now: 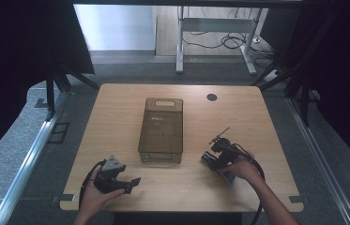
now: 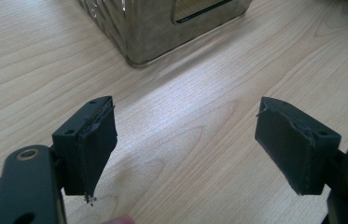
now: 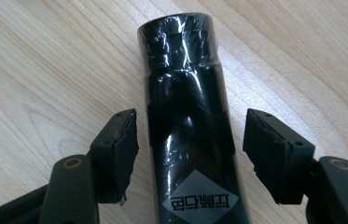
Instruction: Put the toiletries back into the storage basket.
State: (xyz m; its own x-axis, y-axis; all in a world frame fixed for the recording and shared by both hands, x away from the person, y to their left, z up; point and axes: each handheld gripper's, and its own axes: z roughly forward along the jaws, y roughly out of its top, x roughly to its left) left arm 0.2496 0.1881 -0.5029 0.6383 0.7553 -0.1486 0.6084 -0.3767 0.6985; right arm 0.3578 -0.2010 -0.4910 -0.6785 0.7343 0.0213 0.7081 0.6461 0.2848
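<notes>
A black cylindrical bottle in shiny wrap, with a grey diamond label, lies on the wooden table. My right gripper is open around it, with a gap between each pad and the bottle's sides. In the high view the right gripper is at the table's front right, held by a hand. My left gripper rests at the front left, open with nothing between its pads. Ahead of it stands a smoky brown translucent box.
The brown box stands lengthwise in the middle of the table, with a slot handle at its far end. A black round grommet sits near the table's back edge. A white desk frame and cables lie on the floor beyond.
</notes>
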